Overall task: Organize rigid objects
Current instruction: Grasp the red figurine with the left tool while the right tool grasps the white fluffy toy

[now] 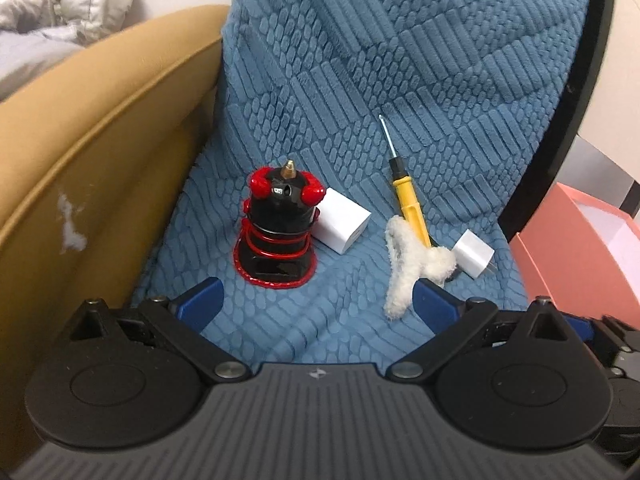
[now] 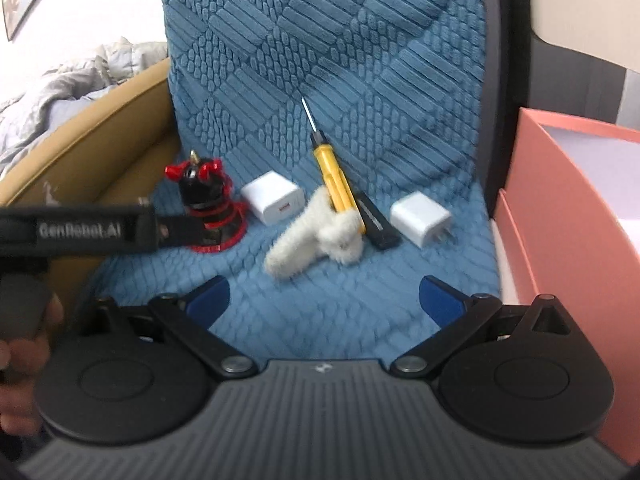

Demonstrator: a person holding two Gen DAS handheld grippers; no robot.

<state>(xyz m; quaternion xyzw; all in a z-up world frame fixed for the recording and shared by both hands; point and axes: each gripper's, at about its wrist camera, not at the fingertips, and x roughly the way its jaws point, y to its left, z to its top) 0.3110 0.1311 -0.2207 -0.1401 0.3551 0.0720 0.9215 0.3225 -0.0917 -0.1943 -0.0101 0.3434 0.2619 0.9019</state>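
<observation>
Blue cover: embossed plush cloth. Figurine: glossy plastic. Chargers: smooth white plastic. Clip: fuzzy.

On the cushioned seat of a chair, a small figurine stands upright at the left, a charger block just beside it on the right. Farther right, a screwdriver leans against the backrest, a fuzzy hair clip lying across its lower end, with a second charger beyond. A box sits right of the chair.
</observation>
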